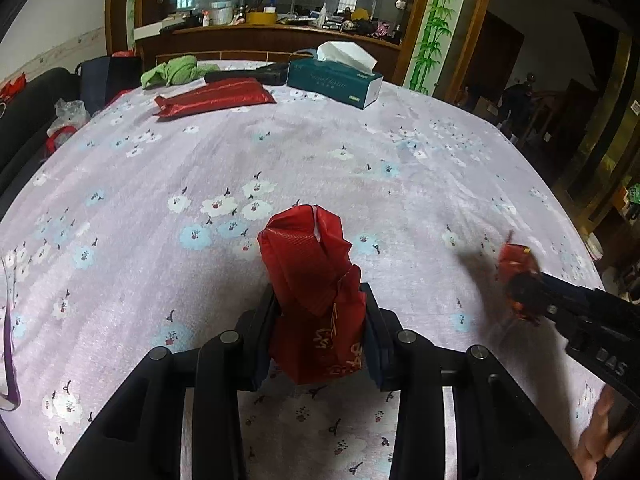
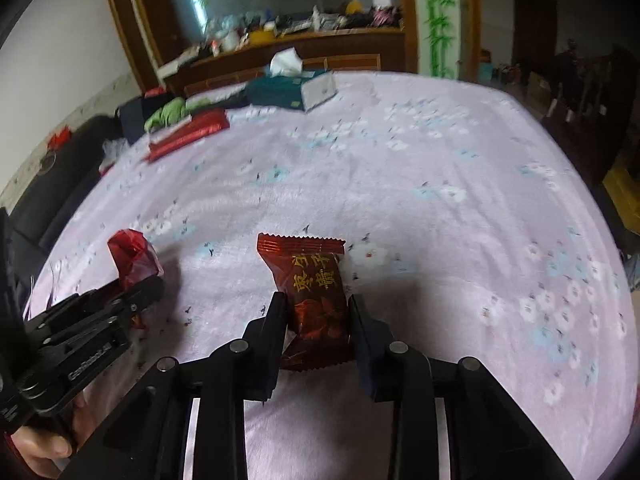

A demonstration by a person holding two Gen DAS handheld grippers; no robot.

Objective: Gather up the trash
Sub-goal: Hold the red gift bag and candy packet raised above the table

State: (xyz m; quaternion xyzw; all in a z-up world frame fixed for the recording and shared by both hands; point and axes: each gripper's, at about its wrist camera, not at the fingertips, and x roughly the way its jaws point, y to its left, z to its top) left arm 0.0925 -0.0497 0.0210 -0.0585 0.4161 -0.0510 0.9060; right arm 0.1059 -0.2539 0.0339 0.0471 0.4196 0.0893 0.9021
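My left gripper (image 1: 320, 300) is shut on a crumpled red plastic bag (image 1: 312, 276) with gold print, held just above the lilac flowered tablecloth (image 1: 320, 152). The same red bag (image 2: 134, 258) and left gripper (image 2: 154, 286) appear at the left of the right wrist view. My right gripper (image 2: 318, 304) is shut on a dark red snack wrapper (image 2: 316, 300) with gold characters. In the left wrist view the right gripper (image 1: 520, 284) comes in from the right edge with the wrapper (image 1: 514, 260) blurred at its tip.
At the far side of the table lie a teal tissue box (image 1: 334, 82), a long red foil packet (image 1: 216, 98), a green cloth (image 1: 176, 72) and a black object (image 1: 248, 76). A cluttered wooden sideboard (image 1: 272, 36) stands behind. A hand (image 1: 596, 436) holds the right gripper.
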